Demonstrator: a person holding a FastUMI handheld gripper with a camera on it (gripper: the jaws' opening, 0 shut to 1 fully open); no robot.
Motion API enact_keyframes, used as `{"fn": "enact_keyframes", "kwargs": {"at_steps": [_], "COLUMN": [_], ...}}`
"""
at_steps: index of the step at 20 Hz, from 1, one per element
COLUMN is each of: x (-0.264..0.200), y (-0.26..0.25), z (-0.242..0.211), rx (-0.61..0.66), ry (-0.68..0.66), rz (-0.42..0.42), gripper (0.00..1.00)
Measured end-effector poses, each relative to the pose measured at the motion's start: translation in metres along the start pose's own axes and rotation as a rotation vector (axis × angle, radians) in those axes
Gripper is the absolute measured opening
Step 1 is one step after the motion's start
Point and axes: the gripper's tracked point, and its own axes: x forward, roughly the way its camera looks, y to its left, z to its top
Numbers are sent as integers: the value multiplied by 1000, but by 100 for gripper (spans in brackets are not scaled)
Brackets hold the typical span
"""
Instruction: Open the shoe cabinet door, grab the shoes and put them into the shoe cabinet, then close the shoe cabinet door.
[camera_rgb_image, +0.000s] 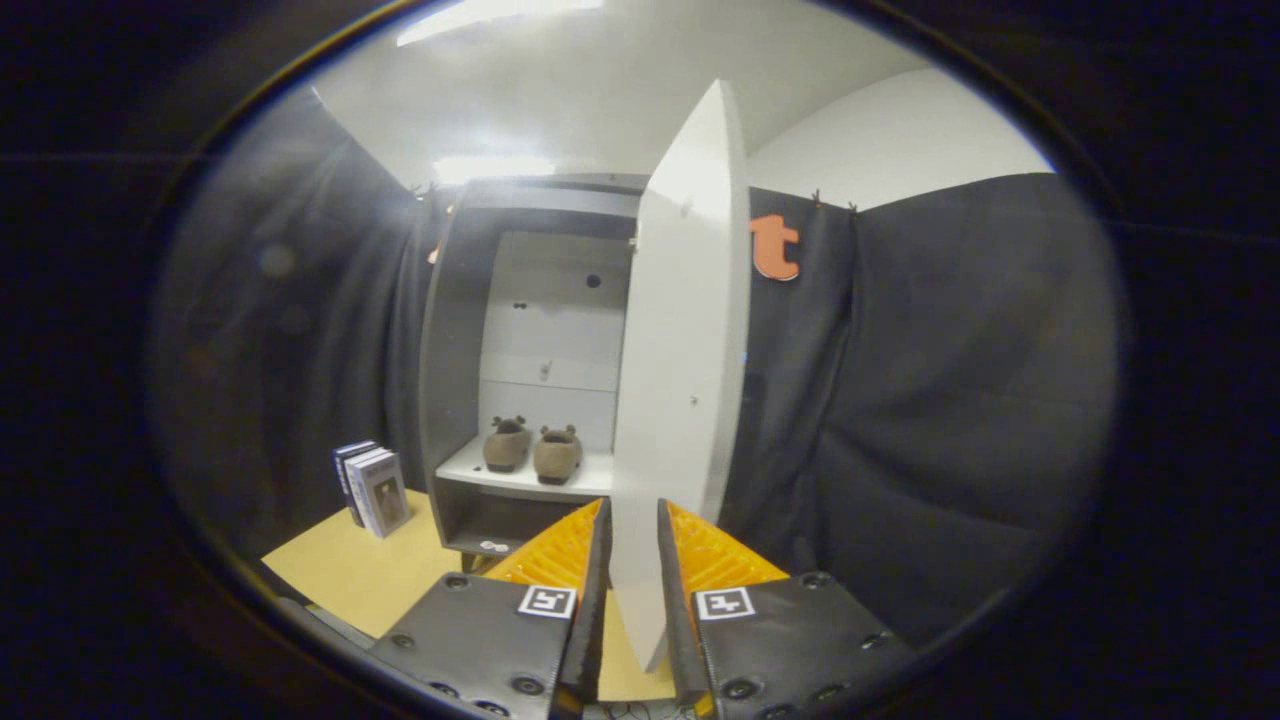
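At the bottom centre, the gripper (632, 520) has its fingers closed narrowly on the edge of the open cabinet door (680, 350). The shoes (532, 450) already sit on the cabinet shelf (480, 470), centre-left, so only closing the door appears to remain.

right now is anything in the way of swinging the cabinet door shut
Nothing visible. The door sits edge-on between the gripper fingers, and the shoes rest well back on the shelf, inside the opening.
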Motion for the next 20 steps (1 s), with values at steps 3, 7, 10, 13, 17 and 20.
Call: {"fn": "enact_keyframes", "kwargs": {"at_steps": [3,7,10,13,17,20], "x": [-2,6,18,33,55,68], "y": [-36,-78,-92,-101,-97,-86], "z": [1,-6,-12,-14,-21,-26], "rx": [7,13,14,25,27,18], "ry": [-1,18,36,43,65,80], "rz": [-56,-121,-137,-137,-113,-87], "gripper": [44,64,79,94,97,96]}}
